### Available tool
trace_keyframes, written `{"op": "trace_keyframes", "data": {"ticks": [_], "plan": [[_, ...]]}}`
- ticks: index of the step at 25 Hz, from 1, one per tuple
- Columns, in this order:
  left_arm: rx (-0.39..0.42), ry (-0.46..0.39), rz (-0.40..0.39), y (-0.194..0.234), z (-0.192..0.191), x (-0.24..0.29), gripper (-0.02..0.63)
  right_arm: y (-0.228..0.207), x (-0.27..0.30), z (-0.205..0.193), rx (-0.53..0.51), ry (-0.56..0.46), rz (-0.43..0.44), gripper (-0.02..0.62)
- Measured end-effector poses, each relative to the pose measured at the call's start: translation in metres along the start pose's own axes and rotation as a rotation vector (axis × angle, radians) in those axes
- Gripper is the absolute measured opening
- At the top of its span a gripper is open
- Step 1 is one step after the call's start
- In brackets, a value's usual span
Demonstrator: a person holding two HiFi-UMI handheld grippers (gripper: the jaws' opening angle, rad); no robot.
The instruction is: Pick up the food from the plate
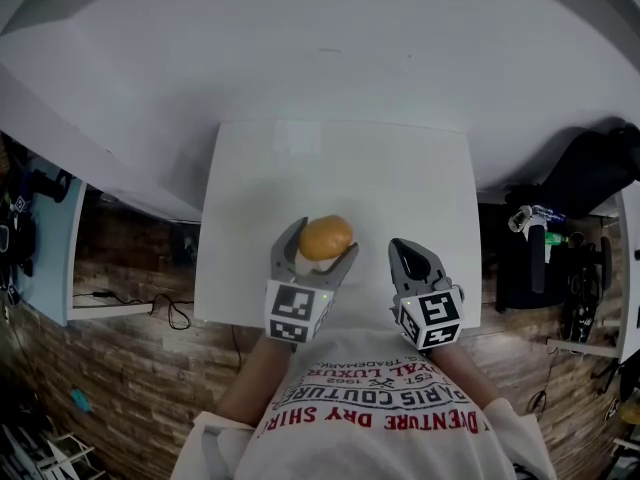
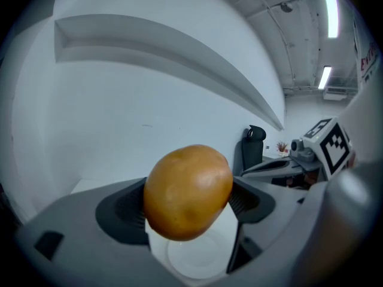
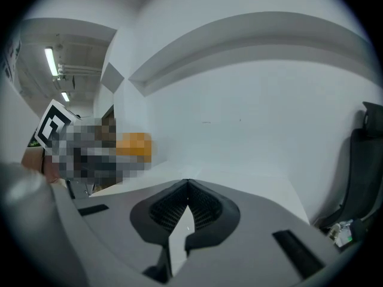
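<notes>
Food: a round, orange-brown piece is sitting between the jaws of the left gripper, over the near middle of the white surface.
Left gripper: its jaws are pressing on the food from both sides, with the ribbed dark pads bearing on its widest part. That is probably so the smooth, rounded skin is not slipping out.
Height: in the left gripper view the food is appearing above the plate and seems to be hanging clear of it, though I cannot tell how far.
Plate: it is lying white and bare on the surface directly below the jaws; the head view is not showing it plainly.
Right gripper: it is waiting just to the right of the left one, jaws together at the tips with nothing between them, apparently staying out of the way since one gripper is enough for this piece.
Task state: judging by the hold, the pick-up is looking nearly done.
Risk: the food is overhanging the pads on every side, so a tilt could be rolling it loose.
</notes>
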State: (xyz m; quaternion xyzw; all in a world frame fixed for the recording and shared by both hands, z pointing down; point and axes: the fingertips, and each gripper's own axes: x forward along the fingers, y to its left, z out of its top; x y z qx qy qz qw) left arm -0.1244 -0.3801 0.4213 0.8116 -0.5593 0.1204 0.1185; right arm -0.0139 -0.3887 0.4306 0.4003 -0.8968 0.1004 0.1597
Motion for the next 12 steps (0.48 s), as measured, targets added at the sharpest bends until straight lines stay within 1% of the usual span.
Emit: {"op": "trace_keyframes", "data": {"ticks": [6,12], "plan": [[-0.003,0.011,0.000,0.0007,-0.0069,-0.0038,0.405,0.0037,-0.0023,-0.0058,0.025,0.007,-0.003,0.012],[0.001,0.001,-0.008,0.0020,-0.0073,-0.0037,0.405,0.0056,-0.0005,-0.0029,0.020,-0.007,-0.010,0.012]]}}
